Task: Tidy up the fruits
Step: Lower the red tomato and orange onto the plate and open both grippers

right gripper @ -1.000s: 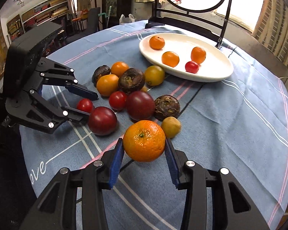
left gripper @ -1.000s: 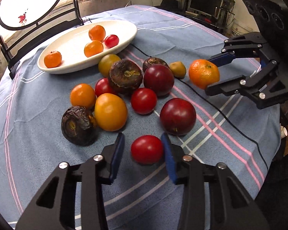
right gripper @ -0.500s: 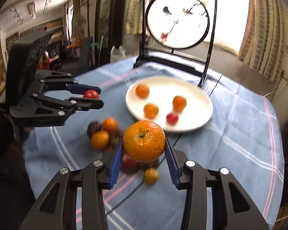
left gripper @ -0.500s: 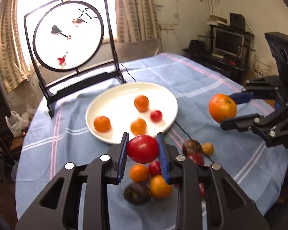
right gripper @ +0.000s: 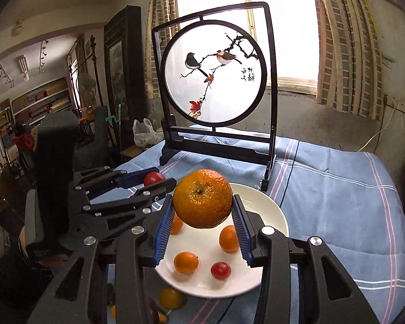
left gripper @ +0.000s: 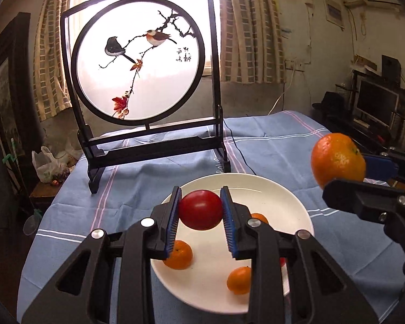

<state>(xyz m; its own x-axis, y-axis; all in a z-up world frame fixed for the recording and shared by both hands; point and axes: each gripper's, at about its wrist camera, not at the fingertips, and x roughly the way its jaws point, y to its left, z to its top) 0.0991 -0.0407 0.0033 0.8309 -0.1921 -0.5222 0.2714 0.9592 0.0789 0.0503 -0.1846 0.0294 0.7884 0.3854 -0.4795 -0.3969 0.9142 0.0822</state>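
Observation:
My left gripper point(left gripper: 201, 210) is shut on a red tomato point(left gripper: 200, 209) and holds it above the white plate point(left gripper: 270, 191). My right gripper point(right gripper: 202, 210) is shut on a large orange mandarin point(right gripper: 202, 198), also held above the plate point(right gripper: 272, 216). The plate holds three small oranges point(right gripper: 185, 262) and one small red tomato point(right gripper: 220, 270). In the left wrist view the right gripper point(left gripper: 345, 172) with its mandarin point(left gripper: 337, 159) hangs at the right. In the right wrist view the left gripper point(right gripper: 159, 182) with the tomato point(right gripper: 153, 178) is at the left.
A black framed round bird screen point(left gripper: 137, 62) stands on the blue striped tablecloth point(left gripper: 270, 140) just behind the plate. More loose fruit point(right gripper: 170, 298) lies on the cloth below the plate's near rim. A thin black cable point(left gripper: 237, 145) runs across the cloth.
Both grippers have risen and moved forward over the plate, carrying the tomato and the mandarin. The left gripper closed on the tomato a second ago. The loose fruit pile has dropped out of view.

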